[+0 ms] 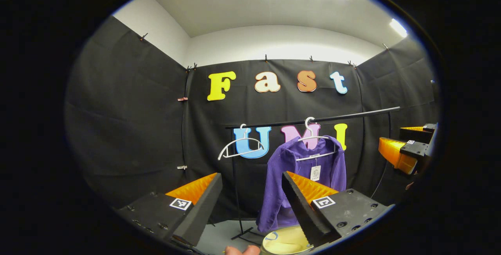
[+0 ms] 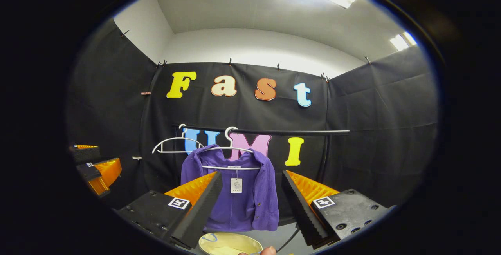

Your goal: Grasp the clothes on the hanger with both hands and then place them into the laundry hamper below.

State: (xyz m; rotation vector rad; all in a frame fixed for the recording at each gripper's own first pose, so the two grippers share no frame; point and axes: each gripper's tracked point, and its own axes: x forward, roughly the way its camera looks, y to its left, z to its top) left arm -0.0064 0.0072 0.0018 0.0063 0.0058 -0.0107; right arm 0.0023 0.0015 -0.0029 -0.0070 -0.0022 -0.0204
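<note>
A purple jacket (image 2: 238, 192) hangs on a white hanger (image 2: 231, 157) from a black rail (image 2: 274, 132), directly above a pale yellow laundry hamper (image 2: 229, 244) on the floor. An empty hanger (image 1: 240, 147) hangs beside it. The left claw (image 1: 250, 198) and right claw (image 2: 250, 198) both have their fingers spread wide, holding nothing, well apart from the garment. A good approach would likely bring one claw to each shoulder, pinch the fabric rather than the hanger, then lift the jacket free before lowering it.
</note>
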